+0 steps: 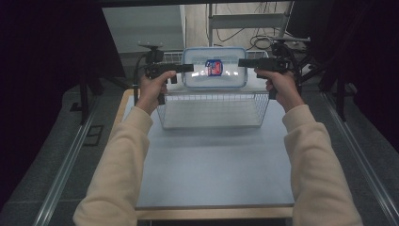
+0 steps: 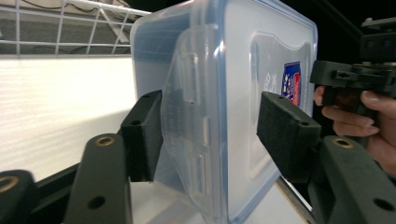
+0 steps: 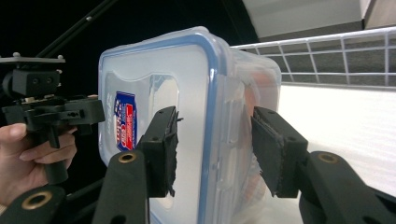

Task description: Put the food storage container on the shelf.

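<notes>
- You hold a clear plastic box (image 1: 214, 68) with a blue-rimmed lid between the two grippers, one at each short end, so its weight is shared and it stays level.
- It hangs in the air over the far part of the wire basket (image 1: 211, 109), lid turned toward you, with a red and blue label (image 1: 214, 67) in its middle.
- Your left gripper (image 1: 187, 68) straddles the box's left end: in the left gripper view one pad sits against the body beside the side latch, while the other pad (image 2: 285, 133) stands on the lid side, and whether it presses the lid I cannot tell.
- Your right gripper (image 1: 243, 62) takes the opposite end the same way. In the right gripper view the jaws stand on either side of the rim, one pad (image 3: 163, 149) on the lid face, and the last bit of contact is hard to judge.
- Gripping across the rim rather than the flat faces likely keeps the box from sliding out, since the lip gives the pads something to catch.
- The basket looks empty and stands at the far end of a pale blue-grey surface (image 1: 211, 165), the near stretch bare.
- Around it the room is dark, with curtains at both sides, stands and tangled cables behind, and metal rails running along the floor.
</notes>
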The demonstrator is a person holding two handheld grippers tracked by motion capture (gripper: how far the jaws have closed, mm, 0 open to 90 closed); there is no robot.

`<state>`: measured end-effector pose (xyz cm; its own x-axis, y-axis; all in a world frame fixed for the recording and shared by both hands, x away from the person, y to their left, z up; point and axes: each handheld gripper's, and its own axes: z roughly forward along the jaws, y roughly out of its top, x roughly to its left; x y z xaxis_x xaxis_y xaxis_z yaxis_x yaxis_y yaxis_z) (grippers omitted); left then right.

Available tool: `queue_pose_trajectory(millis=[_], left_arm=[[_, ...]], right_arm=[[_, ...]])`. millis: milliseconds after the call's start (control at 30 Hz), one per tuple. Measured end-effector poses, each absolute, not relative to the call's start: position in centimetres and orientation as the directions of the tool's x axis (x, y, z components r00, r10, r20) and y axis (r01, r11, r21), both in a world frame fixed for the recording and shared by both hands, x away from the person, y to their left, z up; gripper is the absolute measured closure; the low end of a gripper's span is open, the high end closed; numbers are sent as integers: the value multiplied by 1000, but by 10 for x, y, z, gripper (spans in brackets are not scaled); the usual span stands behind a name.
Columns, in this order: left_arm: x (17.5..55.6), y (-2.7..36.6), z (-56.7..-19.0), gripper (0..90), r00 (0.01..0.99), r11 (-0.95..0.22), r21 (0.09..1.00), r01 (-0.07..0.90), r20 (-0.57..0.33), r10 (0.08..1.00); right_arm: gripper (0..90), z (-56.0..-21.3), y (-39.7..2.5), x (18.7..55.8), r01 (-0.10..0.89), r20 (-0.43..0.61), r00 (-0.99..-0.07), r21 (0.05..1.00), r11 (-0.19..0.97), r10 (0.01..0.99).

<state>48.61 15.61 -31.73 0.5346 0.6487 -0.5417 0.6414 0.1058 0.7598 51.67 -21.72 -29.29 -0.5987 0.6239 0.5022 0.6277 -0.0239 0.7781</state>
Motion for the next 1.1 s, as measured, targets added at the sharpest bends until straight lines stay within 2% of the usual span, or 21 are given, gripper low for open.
queue_pose_trajectory(millis=[233,433,500,667,767,900,1100], left_arm=[[499,151,-319,356,496,138,735,664,-571,654],[513,152,-325,326,475,157,701,695,-613,631],[518,151,-328,300,455,164,675,719,-636,624],[528,152,-338,234,439,183,647,740,-671,598],[528,150,-337,218,439,186,658,730,-660,610],[527,146,-334,143,423,179,661,728,-640,641],[510,149,-319,128,454,186,730,658,-582,675]], right_arm=[[502,-298,-217,526,659,547,-548,748,-76,633],[486,-301,-213,530,670,544,-505,737,-93,670],[515,-302,-212,531,674,547,-490,731,-102,679],[509,-306,-209,531,676,533,-464,729,-106,708],[504,-307,-209,529,665,525,-467,739,-108,712],[480,-307,-213,527,650,522,-471,750,-120,711],[423,-301,-221,513,616,484,-529,784,-78,697]])
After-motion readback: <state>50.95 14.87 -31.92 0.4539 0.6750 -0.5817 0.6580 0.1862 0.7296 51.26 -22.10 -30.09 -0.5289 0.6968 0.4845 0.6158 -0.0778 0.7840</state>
